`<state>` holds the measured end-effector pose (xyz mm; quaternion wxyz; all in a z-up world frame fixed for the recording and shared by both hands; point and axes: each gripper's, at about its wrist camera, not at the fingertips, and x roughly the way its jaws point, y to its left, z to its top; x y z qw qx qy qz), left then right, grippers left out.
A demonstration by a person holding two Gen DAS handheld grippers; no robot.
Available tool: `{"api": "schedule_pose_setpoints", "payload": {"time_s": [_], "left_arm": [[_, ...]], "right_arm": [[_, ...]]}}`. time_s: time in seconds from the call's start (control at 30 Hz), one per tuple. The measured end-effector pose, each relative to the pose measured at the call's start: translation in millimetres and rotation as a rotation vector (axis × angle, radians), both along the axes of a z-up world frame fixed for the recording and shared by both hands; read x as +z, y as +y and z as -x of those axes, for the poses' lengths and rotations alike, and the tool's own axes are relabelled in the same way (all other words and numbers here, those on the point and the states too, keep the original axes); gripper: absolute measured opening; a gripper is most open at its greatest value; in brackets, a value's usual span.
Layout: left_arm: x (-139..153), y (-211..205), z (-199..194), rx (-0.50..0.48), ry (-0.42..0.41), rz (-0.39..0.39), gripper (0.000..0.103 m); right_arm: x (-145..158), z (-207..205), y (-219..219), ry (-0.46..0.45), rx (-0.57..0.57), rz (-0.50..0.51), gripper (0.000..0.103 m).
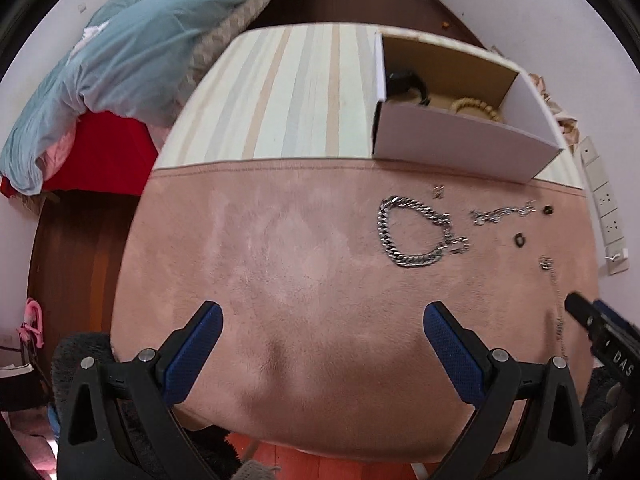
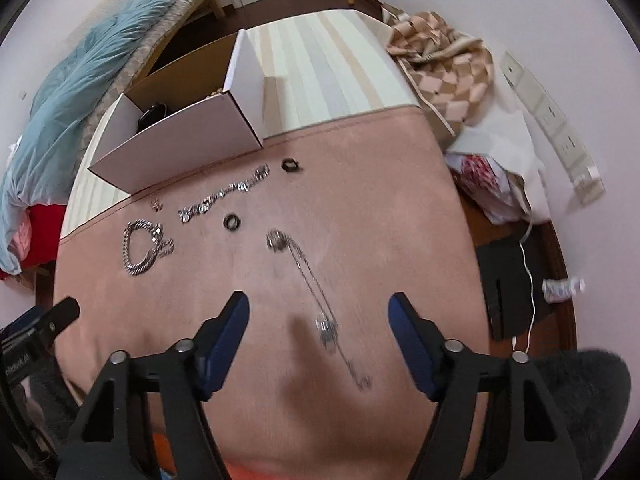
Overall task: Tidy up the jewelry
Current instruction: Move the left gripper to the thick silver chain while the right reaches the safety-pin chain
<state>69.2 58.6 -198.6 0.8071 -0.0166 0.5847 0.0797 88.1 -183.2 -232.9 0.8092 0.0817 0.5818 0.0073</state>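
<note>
A thick silver chain bracelet (image 1: 416, 232) (image 2: 144, 248) lies on the pink cloth (image 1: 280, 260). Beside it lie a thin silver bracelet (image 1: 502, 212) (image 2: 224, 196), two dark rings (image 2: 232, 222) (image 2: 291, 165), a small earring (image 2: 156, 205) and a long thin necklace (image 2: 316, 292). A white cardboard box (image 1: 460, 140) (image 2: 180, 140) holds a black item (image 1: 402, 82) and a beaded bracelet (image 1: 478, 107). My left gripper (image 1: 322, 320) is open and empty, well short of the chain. My right gripper (image 2: 320, 312) is open, its fingers either side of the necklace and above it.
A striped cloth (image 1: 296, 96) covers the table's far half. A bed with a blue quilt (image 1: 132, 52) stands at the left. A checked cloth (image 2: 444, 64), bags (image 2: 492, 176) and a wall power strip (image 2: 556, 124) are at the right.
</note>
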Motion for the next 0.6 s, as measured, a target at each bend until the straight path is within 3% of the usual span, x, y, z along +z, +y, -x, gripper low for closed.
{"api": "schedule_pose_setpoints", "payload": {"time_s": [0.27,0.4,0.6], "left_arm": [[-25,14,-19,0.036,0.055,0.022,0.102],[-28,19,-27,0.054,0.058,0.059,0.102],[-33,15,-44,0.041,0.049,0.185,0.102]], "right_arm": [[-22,-28,29,-0.047,0.080,0.081,0.055],[-23,-31,35,-0.096,0.077,0.148,0.013],[-15,-36,23,-0.105,0.031,0.090,0.012]]}}
